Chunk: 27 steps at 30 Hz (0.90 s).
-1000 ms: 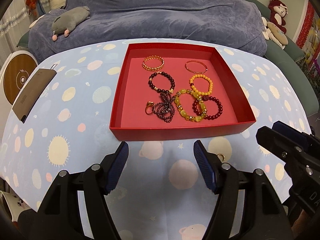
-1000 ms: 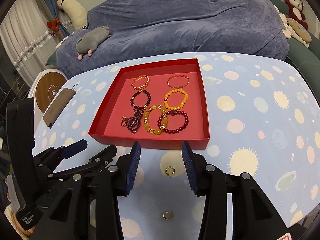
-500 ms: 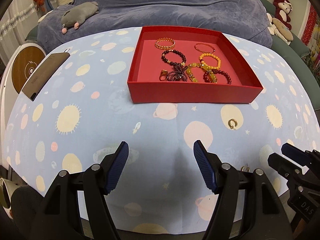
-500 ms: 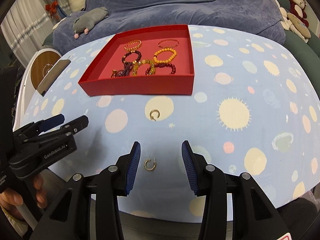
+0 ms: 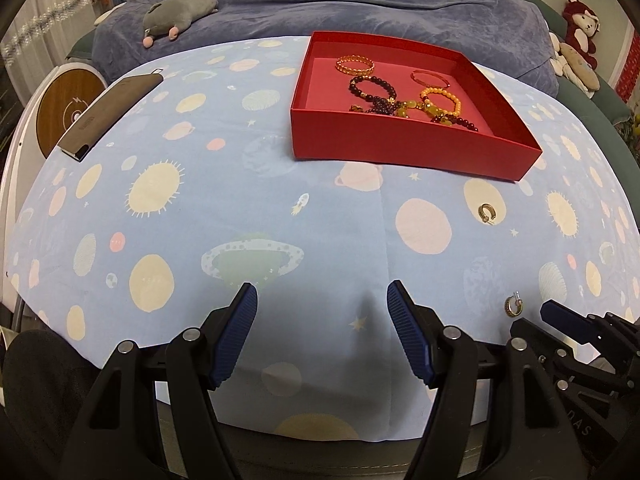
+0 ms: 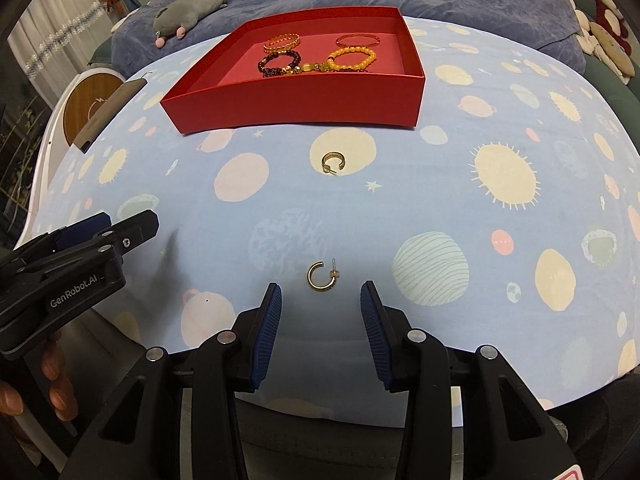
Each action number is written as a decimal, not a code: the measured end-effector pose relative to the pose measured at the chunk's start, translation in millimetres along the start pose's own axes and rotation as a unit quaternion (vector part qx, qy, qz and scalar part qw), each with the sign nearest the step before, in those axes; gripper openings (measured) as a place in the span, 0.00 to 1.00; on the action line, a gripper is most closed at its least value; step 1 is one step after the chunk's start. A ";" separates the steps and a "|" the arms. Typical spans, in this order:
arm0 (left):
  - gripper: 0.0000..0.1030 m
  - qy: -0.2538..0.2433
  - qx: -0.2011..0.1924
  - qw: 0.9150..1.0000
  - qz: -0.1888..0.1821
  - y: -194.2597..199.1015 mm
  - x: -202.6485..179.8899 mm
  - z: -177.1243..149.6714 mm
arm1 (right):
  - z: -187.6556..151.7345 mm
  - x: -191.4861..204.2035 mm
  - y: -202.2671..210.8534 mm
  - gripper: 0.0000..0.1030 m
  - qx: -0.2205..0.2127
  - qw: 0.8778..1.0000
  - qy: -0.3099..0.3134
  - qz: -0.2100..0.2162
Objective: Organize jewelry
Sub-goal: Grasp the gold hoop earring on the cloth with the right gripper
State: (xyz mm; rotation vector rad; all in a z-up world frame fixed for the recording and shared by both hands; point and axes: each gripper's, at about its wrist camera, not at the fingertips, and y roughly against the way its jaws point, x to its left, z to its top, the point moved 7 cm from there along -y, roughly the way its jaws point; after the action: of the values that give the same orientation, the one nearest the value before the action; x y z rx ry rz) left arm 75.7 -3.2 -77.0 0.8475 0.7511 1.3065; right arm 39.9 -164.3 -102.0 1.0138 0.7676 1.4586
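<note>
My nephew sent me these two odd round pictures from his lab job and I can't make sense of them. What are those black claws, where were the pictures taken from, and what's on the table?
The claws are clamps a person holds, one per hand; no robot is involved. Each carries a wide-angle camera looking along its fingers, hence the round, bulging pictures. One picture comes from the left hand-held gripper, the other from the right hand-held gripper. Both are open and hold nothing. On the planet-print tablecloth sits a red tray of beaded bracelets. Two small gold hoop earrings lie loose outside it: the near earring just ahead of the right gripper, the far earring closer to the tray.
</note>
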 end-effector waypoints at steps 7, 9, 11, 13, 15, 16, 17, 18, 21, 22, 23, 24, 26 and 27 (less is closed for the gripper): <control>0.62 -0.006 0.004 1.000 0.003 -2.6 -0.9 -3.5 | 0.2 2.4 -9.6 0.27 0.002 1.000 0.001 -0.003; 0.62 -0.007 0.005 1.000 0.002 -2.5 -1.5 -3.8 | 1.9 3.2 -10.5 0.26 0.000 1.000 0.001 -0.001; 0.62 -0.006 0.006 1.000 -0.001 -2.4 -2.2 -3.1 | 3.9 3.7 -11.7 0.22 -0.002 1.000 0.002 -0.001; 0.62 -0.004 0.006 1.000 -0.003 -2.4 -2.4 -1.9 | 4.7 4.3 -12.6 0.18 -0.004 1.000 0.007 -0.004; 0.62 -0.003 0.007 1.000 -0.005 -2.4 -3.5 -0.8 | 4.9 4.0 -12.8 0.14 -0.005 1.000 0.009 -0.005; 0.62 -0.004 0.006 1.000 -0.005 -2.3 -3.8 -0.3 | 4.8 3.6 -12.7 0.14 -0.005 1.000 0.008 -0.003; 0.62 -0.004 0.006 1.000 -0.005 -2.4 -4.5 0.0 | 4.8 3.4 -12.7 0.14 -0.006 1.000 0.008 -0.003; 0.62 -0.005 0.007 1.000 -0.005 -2.7 -5.5 0.3 | 4.6 3.4 -12.6 0.14 -0.006 1.000 0.009 -0.004; 0.62 -0.008 0.009 1.000 -0.009 -3.7 -9.1 1.3 | 4.5 2.5 -12.2 0.14 -0.007 1.000 0.010 -0.006; 0.62 -0.009 0.009 1.000 -0.011 -4.0 -10.5 2.1 | 4.4 1.7 -12.0 0.14 -0.007 1.000 0.007 -0.005; 0.62 -0.011 0.008 1.000 -0.012 -3.8 -12.3 2.9 | 4.4 0.3 -11.6 0.14 -0.007 1.000 0.004 -0.005; 0.62 -0.013 0.007 1.000 -0.014 -3.7 -14.3 3.8 | 4.3 -1.6 -10.8 0.14 -0.007 1.000 0.000 -0.004; 0.62 -0.015 0.007 1.000 -0.017 -4.0 -18.0 5.4 | 5.5 -6.2 -8.3 0.11 -0.010 1.000 -0.008 -0.004; 0.62 -0.015 0.008 1.000 -0.018 -4.3 -19.9 6.1 | 6.2 -8.4 -7.3 0.00 -0.010 1.000 -0.010 -0.004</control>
State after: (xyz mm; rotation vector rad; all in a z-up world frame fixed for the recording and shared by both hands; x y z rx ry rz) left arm 80.7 -23.9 -77.7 0.8608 0.7510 1.2548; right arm 48.4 -172.1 -107.4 1.0082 0.7402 1.4440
